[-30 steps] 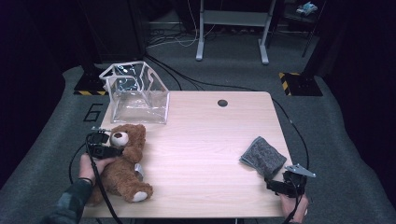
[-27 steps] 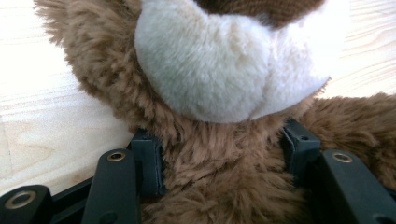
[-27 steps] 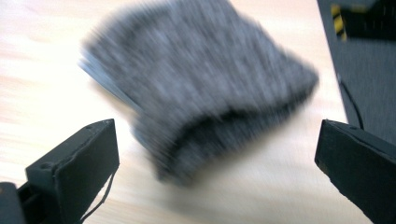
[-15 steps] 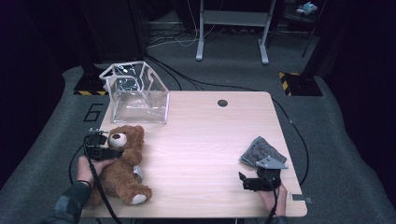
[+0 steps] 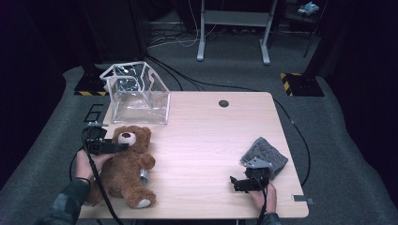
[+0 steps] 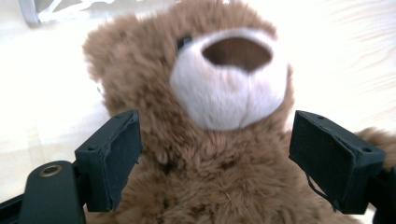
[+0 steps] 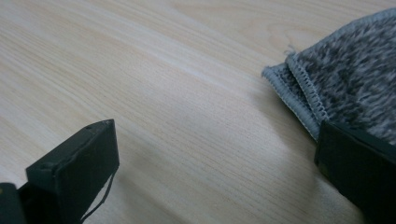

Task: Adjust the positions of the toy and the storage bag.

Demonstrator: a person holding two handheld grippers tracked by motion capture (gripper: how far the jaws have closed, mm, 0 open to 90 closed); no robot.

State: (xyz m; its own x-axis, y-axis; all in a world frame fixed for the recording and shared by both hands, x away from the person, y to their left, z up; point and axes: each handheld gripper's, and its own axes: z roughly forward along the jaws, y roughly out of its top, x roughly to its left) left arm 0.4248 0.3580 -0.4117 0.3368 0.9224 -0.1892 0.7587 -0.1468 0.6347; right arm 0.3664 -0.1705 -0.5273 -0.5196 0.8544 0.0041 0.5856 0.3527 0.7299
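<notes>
High view: the bear (image 5: 123, 166) lies at the table's (image 5: 202, 140) left edge, a clear box (image 5: 138, 93) behind it. The left gripper (image 5: 123, 146), jaws just opening, straddles its neck. The right gripper (image 5: 233, 183) is spread beside the cloth (image 5: 266, 152).

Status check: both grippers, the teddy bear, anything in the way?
Left hand-held gripper just opening, teddy bear between jaws. Right hand-held gripper open beside grey cloth. Nothing blocking.

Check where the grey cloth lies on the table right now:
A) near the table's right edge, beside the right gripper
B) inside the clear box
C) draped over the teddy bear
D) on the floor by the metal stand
A: in the high view the grey cloth lies flat on the table near its right edge, right next to the right gripper, far from the clear box and the teddy bear.
</notes>
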